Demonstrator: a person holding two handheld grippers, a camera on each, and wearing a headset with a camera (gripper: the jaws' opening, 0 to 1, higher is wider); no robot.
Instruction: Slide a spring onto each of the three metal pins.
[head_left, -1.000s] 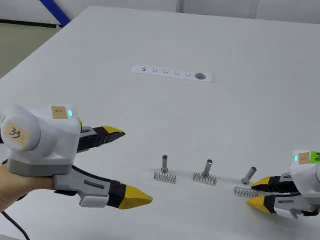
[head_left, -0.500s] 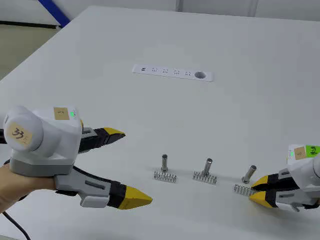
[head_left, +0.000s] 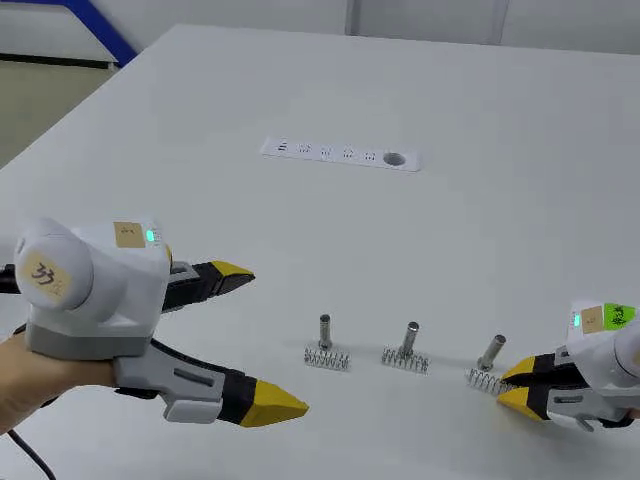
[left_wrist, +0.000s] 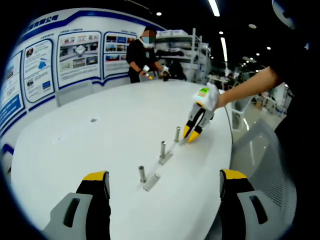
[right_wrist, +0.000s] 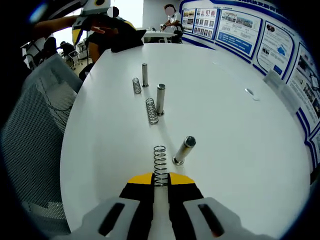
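Note:
Three metal pins stand in a row on the white table: left pin (head_left: 325, 330), middle pin (head_left: 410, 338), right pin (head_left: 492, 350). A spring lies in front of each: left spring (head_left: 327, 356), middle spring (head_left: 404, 361), right spring (head_left: 483, 380). My right gripper (head_left: 512, 386) is shut on the near end of the right spring (right_wrist: 159, 162), which lies flat beside its pin (right_wrist: 183, 150). My left gripper (head_left: 255, 338) hovers open and empty well to the left of the row. From the left gripper view, the pins (left_wrist: 162, 149) run away towards the right gripper (left_wrist: 192, 135).
A white power strip (head_left: 340, 155) lies flat further back on the table. A mesh chair (right_wrist: 35, 125) stands by the table edge, and people stand at the far end of the table (left_wrist: 145, 55).
My right gripper's jaws have closed from slightly apart onto the end of the right spring. The left gripper has hardly moved; the head view has shifted a little.

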